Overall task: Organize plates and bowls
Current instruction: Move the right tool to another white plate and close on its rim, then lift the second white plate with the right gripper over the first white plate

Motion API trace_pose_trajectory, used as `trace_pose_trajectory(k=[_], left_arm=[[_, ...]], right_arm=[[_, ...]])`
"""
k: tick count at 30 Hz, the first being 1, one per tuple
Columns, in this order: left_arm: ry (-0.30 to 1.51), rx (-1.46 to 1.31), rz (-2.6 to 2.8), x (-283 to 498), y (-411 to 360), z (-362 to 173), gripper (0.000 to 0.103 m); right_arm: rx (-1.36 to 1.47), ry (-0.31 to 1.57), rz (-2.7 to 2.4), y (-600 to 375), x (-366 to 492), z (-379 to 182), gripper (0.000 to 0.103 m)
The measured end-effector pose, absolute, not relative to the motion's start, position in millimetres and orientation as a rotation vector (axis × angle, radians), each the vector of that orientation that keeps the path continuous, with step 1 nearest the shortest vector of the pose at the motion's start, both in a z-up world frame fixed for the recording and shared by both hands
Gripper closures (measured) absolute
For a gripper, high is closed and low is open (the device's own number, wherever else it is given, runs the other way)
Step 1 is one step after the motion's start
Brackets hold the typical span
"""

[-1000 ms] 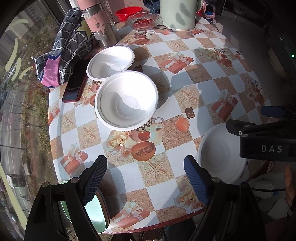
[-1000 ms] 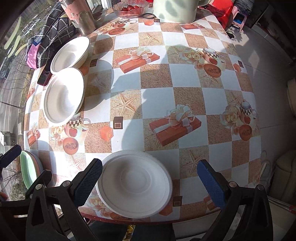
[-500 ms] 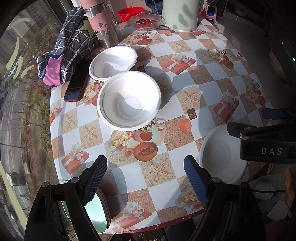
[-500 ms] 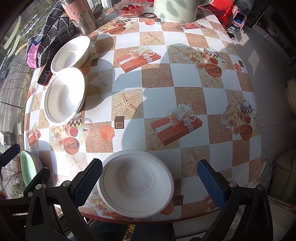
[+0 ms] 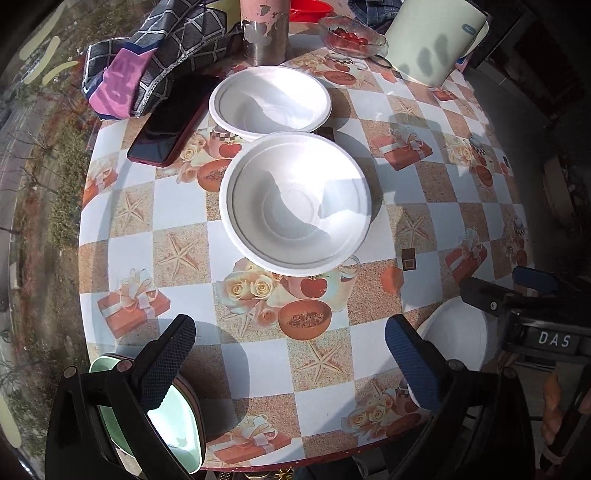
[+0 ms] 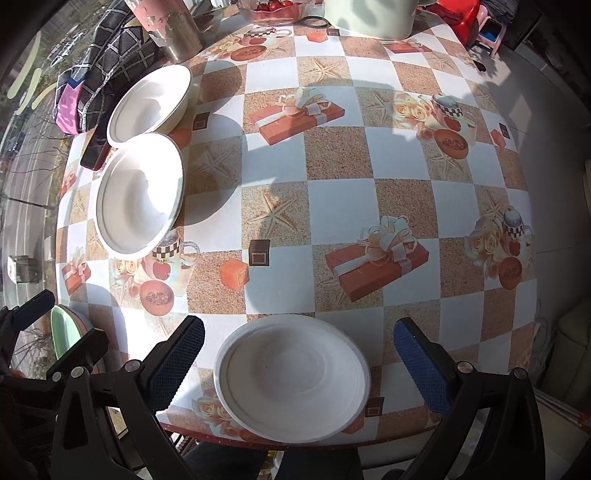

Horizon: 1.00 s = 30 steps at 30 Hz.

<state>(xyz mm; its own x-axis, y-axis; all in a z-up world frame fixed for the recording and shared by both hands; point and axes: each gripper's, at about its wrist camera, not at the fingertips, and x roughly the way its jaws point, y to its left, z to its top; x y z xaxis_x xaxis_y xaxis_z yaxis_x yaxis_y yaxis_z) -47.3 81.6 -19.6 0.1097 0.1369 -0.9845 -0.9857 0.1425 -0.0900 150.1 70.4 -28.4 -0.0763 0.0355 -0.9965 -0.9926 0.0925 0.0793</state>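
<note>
Two white bowls stand side by side on the patterned table point(image 5: 177, 229): a near one point(image 5: 295, 203) point(image 6: 138, 194) and a far one point(image 5: 269, 98) point(image 6: 149, 103). A white plate point(image 6: 293, 376) lies at the table's front edge, partly seen in the left wrist view point(image 5: 456, 338). A stack of green and pink plates point(image 5: 177, 428) point(image 6: 64, 332) sits at the front left corner. My left gripper point(image 5: 290, 360) is open and empty above the front of the table, short of the near bowl. My right gripper point(image 6: 299, 365) is open, its fingers on either side of the white plate.
A dark phone point(image 5: 170, 125) and a checked cloth point(image 5: 159, 59) lie left of the far bowl. A metal cup point(image 5: 264, 29), a glass dish of red fruit point(image 5: 351, 37) and a pale bucket point(image 5: 432, 40) stand at the back. The table edge drops off at right.
My left gripper has moved forward toward the two white bowls, which now look larger. My right gripper has edged slightly forward over the white plate. Both stay open.
</note>
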Motion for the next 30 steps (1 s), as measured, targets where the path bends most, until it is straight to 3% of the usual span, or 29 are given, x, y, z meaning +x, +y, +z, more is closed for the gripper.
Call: trace_pose_trajectory(k=[10,18,20,21,23,25,26,27,29,30], left_arm=[[1.154,-1.005,1.344,-70,150,-44,0.002],[1.216,-1.050,1.323,-76,178,-82,0.015],[1.225,-1.080,1.298,-78,181,-90,0.027],[1.224,-1.096,1.282,-79,182,-93,0.029],[1.226,-1.111,1.254,-79,183,-99,0.040],[1.241,-1.129,1.220,-77,183,-106,0.048],[1.237,-1.136,1.206,-76,182,-108,0.052],[1.230,-1.143,1.192,-76,182,-109,0.055],[1.222,-1.150,1.166,-74,180,-111,0.063],[1.226,-1.147,1.152,-72,179,-112,0.065]], right_arm=[[-1.095,1.328,1.239,145,106,-55,0.000],[-1.103,1.352,1.221,175,90,-86,0.000],[-1.113,1.352,1.232,179,85,-92,0.000],[-1.120,1.352,1.240,181,82,-95,0.000],[-1.138,1.368,1.252,184,75,-102,0.015],[-1.161,1.396,1.247,184,70,-110,0.039],[-1.164,1.416,1.251,184,68,-113,0.043],[-1.166,1.435,1.255,184,66,-116,0.056],[-1.167,1.426,1.285,182,63,-116,0.064],[-1.178,1.430,1.300,181,60,-116,0.072]])
